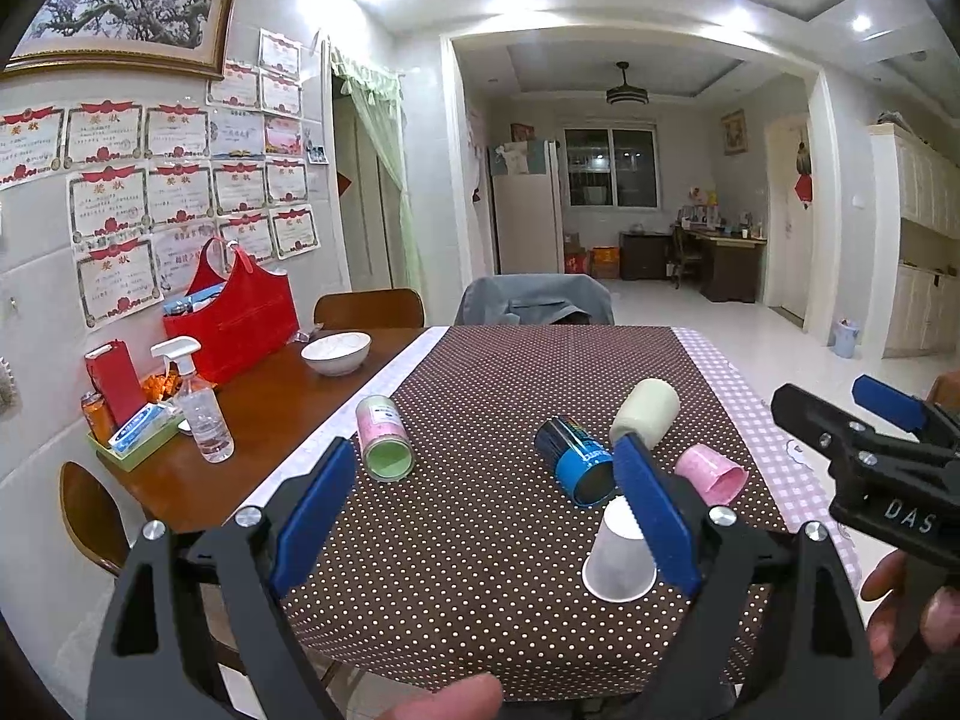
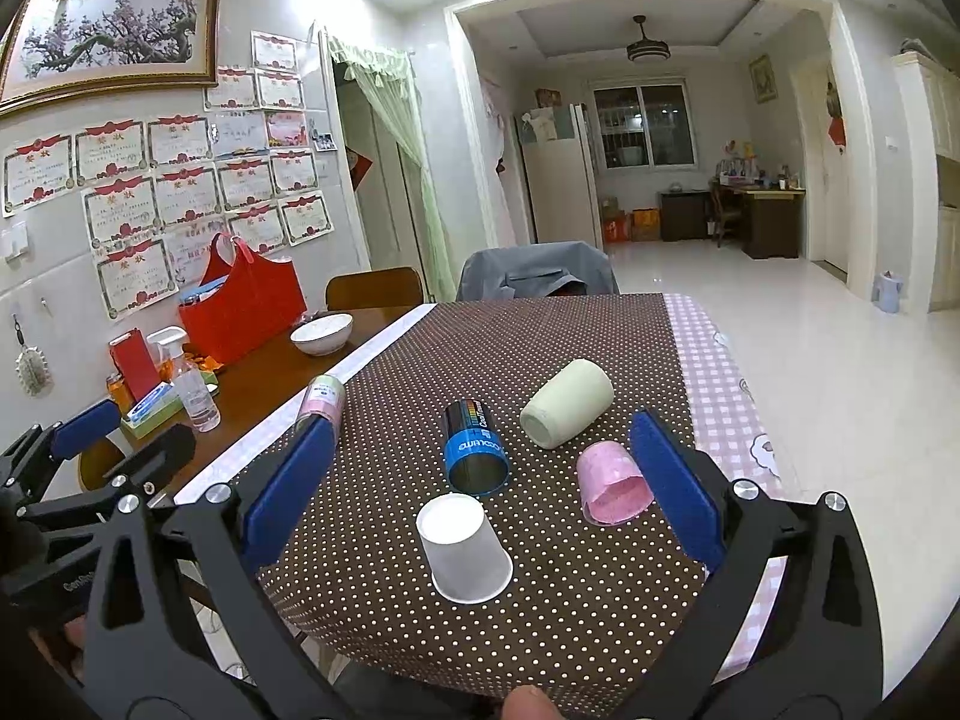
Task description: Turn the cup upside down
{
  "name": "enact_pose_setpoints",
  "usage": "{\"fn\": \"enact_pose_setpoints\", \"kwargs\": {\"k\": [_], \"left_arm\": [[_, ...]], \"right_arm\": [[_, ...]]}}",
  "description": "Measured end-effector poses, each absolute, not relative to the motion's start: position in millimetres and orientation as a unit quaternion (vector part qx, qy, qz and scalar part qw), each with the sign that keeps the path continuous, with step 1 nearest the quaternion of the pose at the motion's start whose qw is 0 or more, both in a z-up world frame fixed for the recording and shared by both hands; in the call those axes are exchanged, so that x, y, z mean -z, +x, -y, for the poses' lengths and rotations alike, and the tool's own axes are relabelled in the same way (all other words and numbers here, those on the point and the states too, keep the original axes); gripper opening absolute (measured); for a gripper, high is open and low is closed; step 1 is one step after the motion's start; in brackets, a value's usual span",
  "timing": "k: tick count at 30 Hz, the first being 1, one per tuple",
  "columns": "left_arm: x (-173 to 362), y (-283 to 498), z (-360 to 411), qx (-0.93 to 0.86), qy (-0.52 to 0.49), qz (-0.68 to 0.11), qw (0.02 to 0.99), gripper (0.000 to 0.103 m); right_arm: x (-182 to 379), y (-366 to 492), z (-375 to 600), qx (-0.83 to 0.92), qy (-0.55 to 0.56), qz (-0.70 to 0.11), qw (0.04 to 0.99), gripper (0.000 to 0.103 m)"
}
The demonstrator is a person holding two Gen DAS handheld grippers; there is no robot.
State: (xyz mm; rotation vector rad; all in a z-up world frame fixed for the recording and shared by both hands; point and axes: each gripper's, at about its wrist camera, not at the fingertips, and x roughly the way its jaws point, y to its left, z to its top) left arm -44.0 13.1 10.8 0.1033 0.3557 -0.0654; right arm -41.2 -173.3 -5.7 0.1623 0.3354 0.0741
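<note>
A white paper cup [image 2: 465, 552] stands upside down, mouth down, on the dotted brown tablecloth [image 2: 540, 348] near the front edge; it also shows in the left wrist view [image 1: 618, 558]. Behind it lie on their sides a blue cup [image 2: 474, 450], a pale green cup [image 2: 567, 411], a pink cup [image 2: 612, 483] and a pink-and-green cup [image 1: 384, 438]. My right gripper [image 2: 480, 480] is open and empty, held above the table's front, with the white cup between and below its fingers. My left gripper [image 1: 480, 504] is open and empty, to the left of it.
A wooden side table [image 1: 270, 396] at the left holds a white bowl [image 1: 336, 353], a spray bottle [image 1: 201, 408], a red bag [image 1: 237, 318] and small boxes. Chairs stand behind the table, one draped in grey cloth [image 1: 534, 300]. A pink checked cloth [image 1: 738, 396] covers the table's right side.
</note>
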Motion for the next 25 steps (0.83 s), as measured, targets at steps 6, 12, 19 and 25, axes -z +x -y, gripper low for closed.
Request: {"fn": "enact_pose_setpoints", "kwargs": {"k": [6,12,19,25], "left_arm": [[-9.1,-43.0,-12.3,0.035,0.047,-0.179,0.982,0.086],[-8.9,-43.9,-12.1,0.036,0.044,-0.179,0.982,0.086],[-8.5,-43.7,-13.1,0.033,0.04,-0.179,0.982,0.086],[-7.8,-39.1,-17.1,0.021,0.037,-0.189,0.981,0.086]], "right_arm": [[7.7,-39.6,171.6,-0.038,0.08,-0.17,0.981,0.097],[8.9,-38.5,172.2,-0.041,0.08,-0.173,0.981,0.097],[8.8,-38.7,172.0,-0.041,0.08,-0.173,0.981,0.097],[8.7,-38.6,171.9,-0.041,0.08,-0.173,0.981,0.097]]}}
